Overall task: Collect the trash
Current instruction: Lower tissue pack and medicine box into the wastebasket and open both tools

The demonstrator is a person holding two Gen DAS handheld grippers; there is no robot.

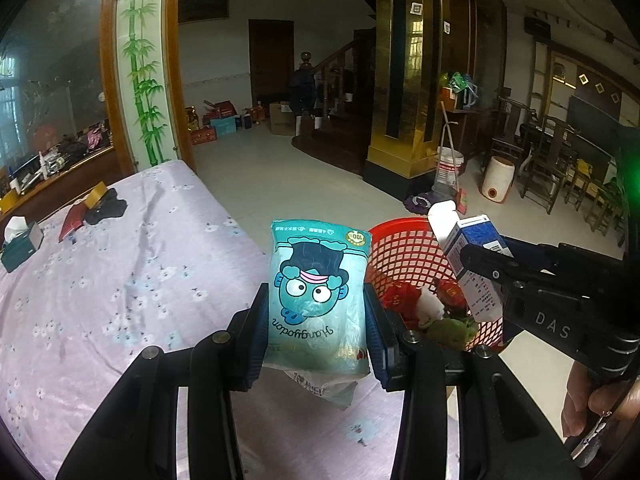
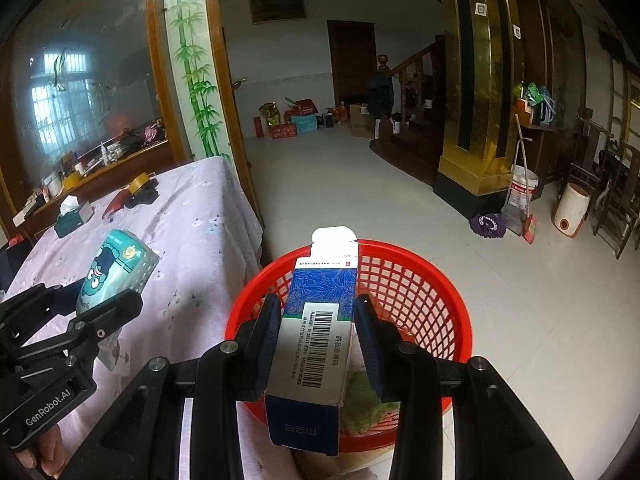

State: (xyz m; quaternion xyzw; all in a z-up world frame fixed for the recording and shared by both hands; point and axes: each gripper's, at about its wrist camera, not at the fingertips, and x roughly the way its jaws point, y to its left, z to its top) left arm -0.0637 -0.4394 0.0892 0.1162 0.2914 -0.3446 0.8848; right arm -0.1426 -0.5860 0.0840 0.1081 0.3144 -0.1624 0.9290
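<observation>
My left gripper (image 1: 318, 312) is shut on a teal cartoon tissue packet (image 1: 318, 292), held above the table edge beside the red mesh basket (image 1: 404, 248). The packet also shows in the right wrist view (image 2: 116, 268). My right gripper (image 2: 318, 336) is shut on a blue and white cardboard box (image 2: 316, 328) with its top flap open, held over the red basket (image 2: 420, 280). The box also shows in the left wrist view (image 1: 472, 264). The basket holds red wrappers (image 1: 400, 296), white paper and green scraps.
A table with a lilac flowered cloth (image 1: 132, 264) carries a tissue box (image 1: 22, 240), a red booklet (image 1: 72, 216), tape and a dark cloth. Beyond lie the tiled floor, a gold pillar (image 1: 404, 80), buckets, broom, chairs and boxes.
</observation>
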